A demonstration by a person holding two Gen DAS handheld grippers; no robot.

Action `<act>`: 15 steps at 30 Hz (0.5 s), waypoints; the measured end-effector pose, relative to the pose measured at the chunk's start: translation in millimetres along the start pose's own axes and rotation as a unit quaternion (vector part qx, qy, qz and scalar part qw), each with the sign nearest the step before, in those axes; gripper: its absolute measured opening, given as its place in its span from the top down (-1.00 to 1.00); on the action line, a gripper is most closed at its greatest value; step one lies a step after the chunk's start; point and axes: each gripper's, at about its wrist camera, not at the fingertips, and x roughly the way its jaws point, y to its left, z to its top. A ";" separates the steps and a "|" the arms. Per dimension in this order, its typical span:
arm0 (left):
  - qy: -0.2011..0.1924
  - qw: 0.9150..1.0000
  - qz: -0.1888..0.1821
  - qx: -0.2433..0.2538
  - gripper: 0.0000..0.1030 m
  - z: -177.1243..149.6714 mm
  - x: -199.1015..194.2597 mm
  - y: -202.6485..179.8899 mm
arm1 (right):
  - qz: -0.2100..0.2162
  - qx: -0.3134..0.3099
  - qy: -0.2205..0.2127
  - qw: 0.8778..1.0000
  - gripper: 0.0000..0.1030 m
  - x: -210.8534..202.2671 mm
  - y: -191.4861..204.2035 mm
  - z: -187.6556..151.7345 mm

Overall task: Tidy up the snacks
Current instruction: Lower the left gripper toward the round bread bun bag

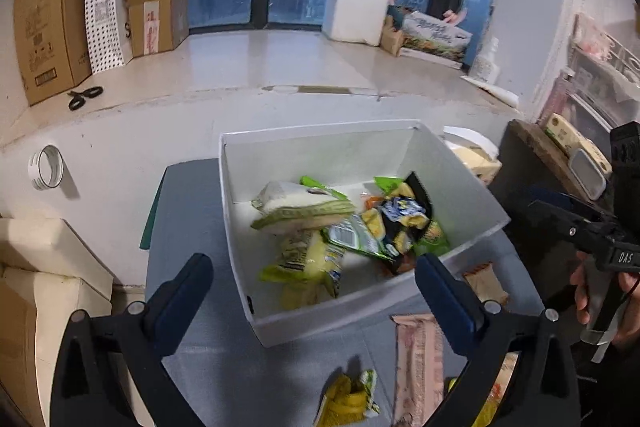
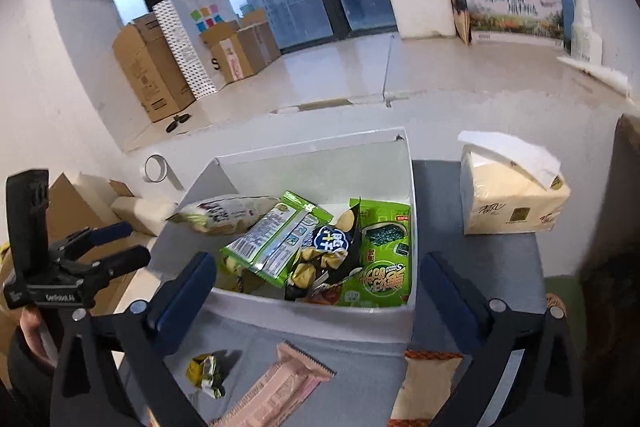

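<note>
Left gripper [image 1: 314, 281]: the two blue-padded fingers [image 1: 182, 291] stand fully apart, with nothing gripped between them. They hover over the near wall of the white rectangular bin [image 1: 360, 301], touching nothing.

Right gripper [image 2: 318, 283]: its blue-padded fingers [image 2: 184, 293] are likewise spread wide and empty, poised over the bin's near rim [image 2: 312, 323]. No earlier view is available for comparison.

Task items: the bin sits on a grey tabletop [image 2: 472, 187] and contains a heap of snack packets. These include a green seaweed-snack bag [image 2: 384, 267] printed with Chinese characters and the word "Snow", a black chip bag with a blue-and-white label [image 2: 332, 243], a green-edged bag lying back-side up with a white text panel [image 2: 272, 243], and a pale cream bag [image 2: 224, 213].

Items outside the bin, on the tabletop in front of it:
- a pink wafer wrapper with serrated ends [image 2: 280, 387];
- a small crumpled yellow-green wrapper [image 2: 206, 373];
- a beige packet with an orange edge [image 2: 428, 383].

A cream tissue pack [image 2: 512, 203] with brush-style characters stands to the right of the bin. The right gripper body, seen from the left wrist camera, bears the letters "DAS" [image 1: 624, 258].
</note>
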 end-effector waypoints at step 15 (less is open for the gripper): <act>-0.062 0.996 -0.009 0.064 -1.00 -84.2 -112.1 -45.9 | 0.024 -0.126 -0.019 0.991 -1.00 -90.3 71.0 -100.2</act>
